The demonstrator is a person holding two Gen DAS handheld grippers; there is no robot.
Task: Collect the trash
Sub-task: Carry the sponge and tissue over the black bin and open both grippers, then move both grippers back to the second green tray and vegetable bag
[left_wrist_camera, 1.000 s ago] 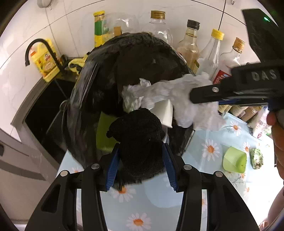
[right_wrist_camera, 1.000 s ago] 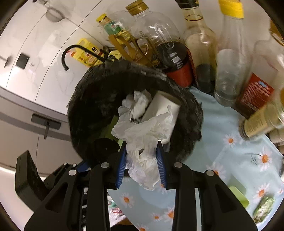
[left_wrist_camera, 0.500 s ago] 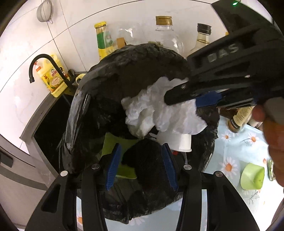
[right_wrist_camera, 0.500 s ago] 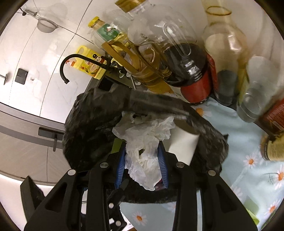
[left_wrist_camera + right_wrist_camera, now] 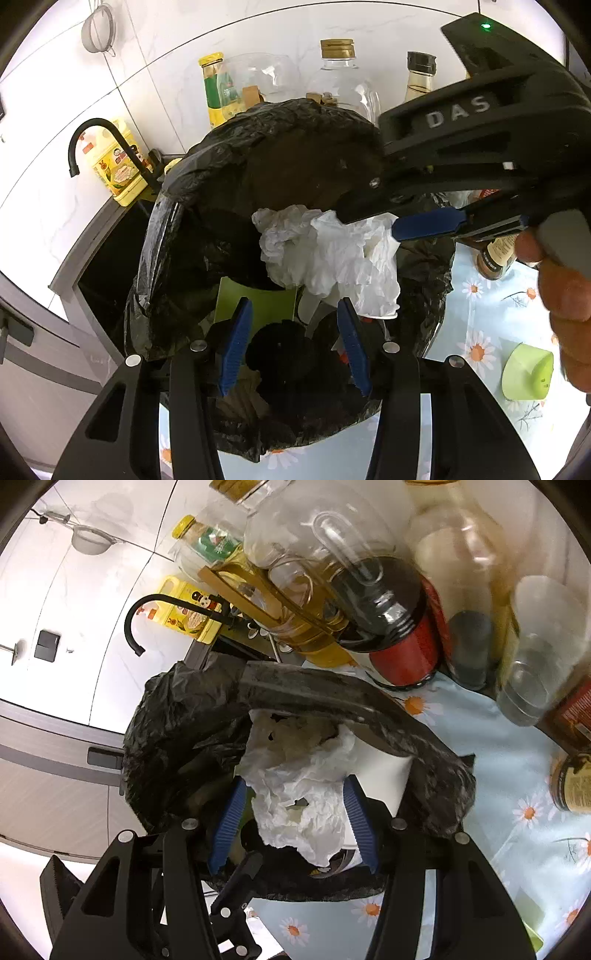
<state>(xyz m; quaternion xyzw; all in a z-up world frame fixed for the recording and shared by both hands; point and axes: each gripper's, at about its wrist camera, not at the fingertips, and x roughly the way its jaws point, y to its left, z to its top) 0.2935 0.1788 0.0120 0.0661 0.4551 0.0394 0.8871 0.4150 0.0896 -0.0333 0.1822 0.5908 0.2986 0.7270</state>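
The crumpled white tissue [image 5: 303, 805] hangs between the blue pads of the right gripper [image 5: 293, 823], over the mouth of the black bin bag [image 5: 280, 155]; the jaws stand fairly wide, and from the wrist view I cannot tell whether they pinch the paper or it merely rests between them. In the left wrist view the same wad [image 5: 332, 254] sits just under that gripper's fingertips, inside the bag's rim, which suggests it is being dropped in. A white paper cup [image 5: 384, 775] and a green carton [image 5: 258, 306] already lie inside. The left gripper [image 5: 293, 347] reaches in at the near rim with its jaws spread; a dark bunched lump of bag film lies between them, untouched by the pads as far as I can see, so it likely holds nothing. The bag's bottom is hidden in shadow. Beyond stand sauce and oil bottles [image 5: 373, 602], a black tap [image 5: 96, 144] over the sink, and on the daisy-print tablecloth [image 5: 480, 317] an upturned green cup [image 5: 526, 371], seemingly still to be collected.
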